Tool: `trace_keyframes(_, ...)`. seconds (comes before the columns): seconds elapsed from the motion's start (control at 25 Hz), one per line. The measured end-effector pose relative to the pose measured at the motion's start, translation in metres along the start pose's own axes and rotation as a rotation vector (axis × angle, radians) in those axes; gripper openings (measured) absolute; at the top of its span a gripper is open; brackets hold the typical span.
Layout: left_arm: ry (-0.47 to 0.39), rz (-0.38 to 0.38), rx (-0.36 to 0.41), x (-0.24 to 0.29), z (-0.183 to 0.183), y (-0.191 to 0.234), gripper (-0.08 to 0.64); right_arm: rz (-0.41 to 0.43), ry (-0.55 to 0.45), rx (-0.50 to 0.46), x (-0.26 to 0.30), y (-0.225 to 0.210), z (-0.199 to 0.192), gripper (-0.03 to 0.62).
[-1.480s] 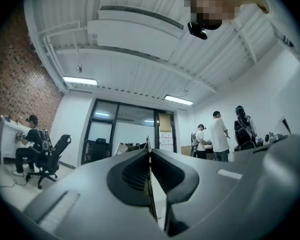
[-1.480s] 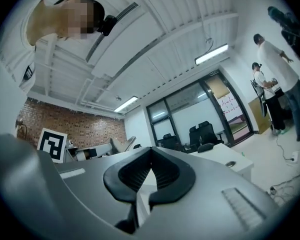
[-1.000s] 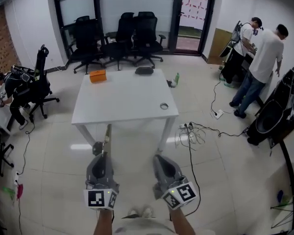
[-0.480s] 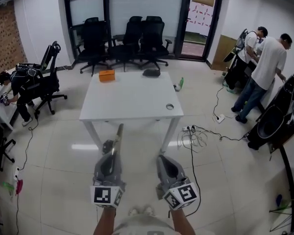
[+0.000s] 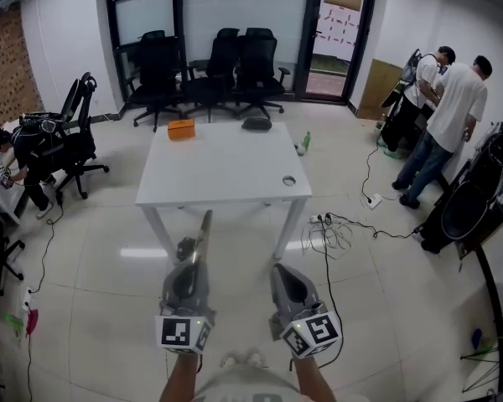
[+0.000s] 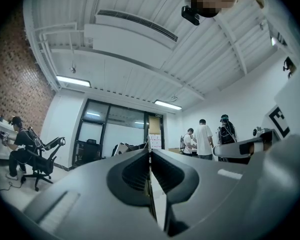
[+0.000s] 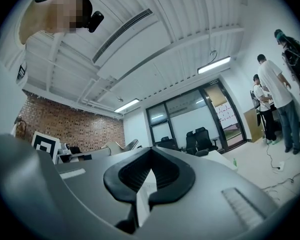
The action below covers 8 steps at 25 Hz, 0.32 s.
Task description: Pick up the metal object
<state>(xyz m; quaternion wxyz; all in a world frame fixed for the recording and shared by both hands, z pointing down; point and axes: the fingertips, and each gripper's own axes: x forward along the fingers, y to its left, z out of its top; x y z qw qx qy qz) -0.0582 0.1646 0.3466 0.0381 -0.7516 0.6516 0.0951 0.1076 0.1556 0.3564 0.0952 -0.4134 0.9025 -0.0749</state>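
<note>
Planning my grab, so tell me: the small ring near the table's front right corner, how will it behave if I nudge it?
The ring seems to lie flat, so it probably won't roll. The white table looks smooth, so a push may slide it. It sits near the edge, so it could drop off.

No words or numbers can be read. The left marker cube (image 5: 183,334) and right marker cube (image 5: 311,333) bear only black-and-white squares. The red-marked sheet (image 5: 334,17) by the far door may carry print, but it is too small to read.
</note>
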Motion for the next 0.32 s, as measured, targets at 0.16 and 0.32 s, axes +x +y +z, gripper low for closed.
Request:
trace_keyframes(0.16,0.005,0.009,0.006,-0.0016,-0.0033,0.0033,0.006,0.0,0.003,-0.001,0.0,0.0013,-0.0047,0.009)
trace_keyframes(0.32,0.004,0.005,0.025,-0.0053,-0.0048,0.0032,0.006,-0.01,-0.002,0.001,-0.0021,0.0006,-0.0051,0.009)
